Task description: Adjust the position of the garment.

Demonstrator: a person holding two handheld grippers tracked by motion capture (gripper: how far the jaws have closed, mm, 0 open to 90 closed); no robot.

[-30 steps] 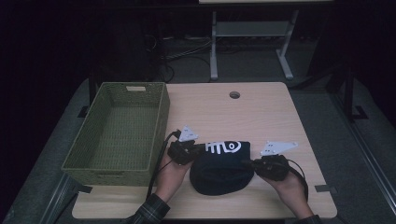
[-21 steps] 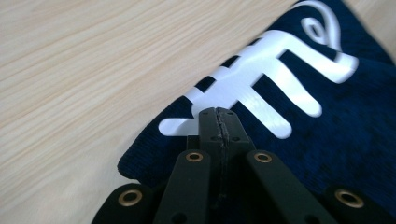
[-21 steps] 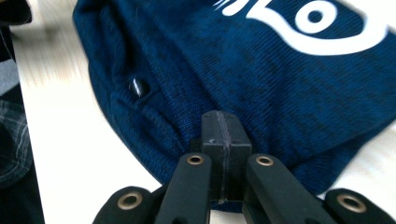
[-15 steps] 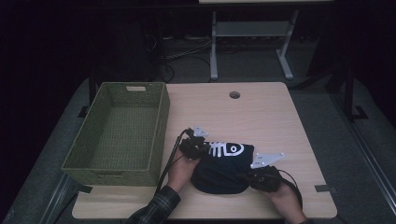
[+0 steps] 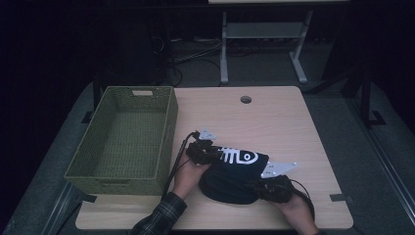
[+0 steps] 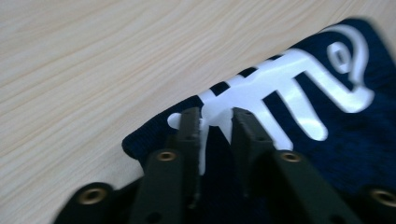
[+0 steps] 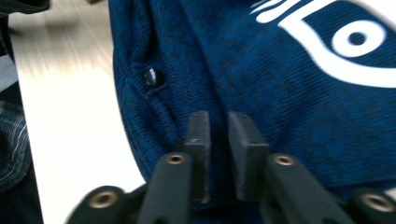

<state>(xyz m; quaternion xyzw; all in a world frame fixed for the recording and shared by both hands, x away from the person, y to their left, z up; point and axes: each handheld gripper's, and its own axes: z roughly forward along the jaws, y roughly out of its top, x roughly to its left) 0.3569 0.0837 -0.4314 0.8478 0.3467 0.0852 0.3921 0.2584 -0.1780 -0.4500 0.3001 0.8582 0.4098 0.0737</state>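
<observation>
High view first: a dark blue folded garment [image 5: 235,176] with a white fish-bone print lies on the near part of the wooden table [image 5: 274,117], just right of the green woven basket [image 5: 122,137]. The left gripper [image 5: 208,152] sits at its far left corner and the right gripper [image 5: 264,185] at its near right edge, so the cloth is taken from two opposite sides, I think to lift it flat without the fold falling open.

From the left gripper view, the jaws have just been opening a little, yet a raised fold of the printed cloth [image 6: 219,116] stands pinched between them. From the right gripper view, its jaws have also just been opening, and they stand narrow over the blue knit [image 7: 289,107] beside a small dark button [image 7: 152,77]; whether the pads really clamp the cloth there, I cannot tell.

The basket is empty, probably the place where the garment goes next.
</observation>
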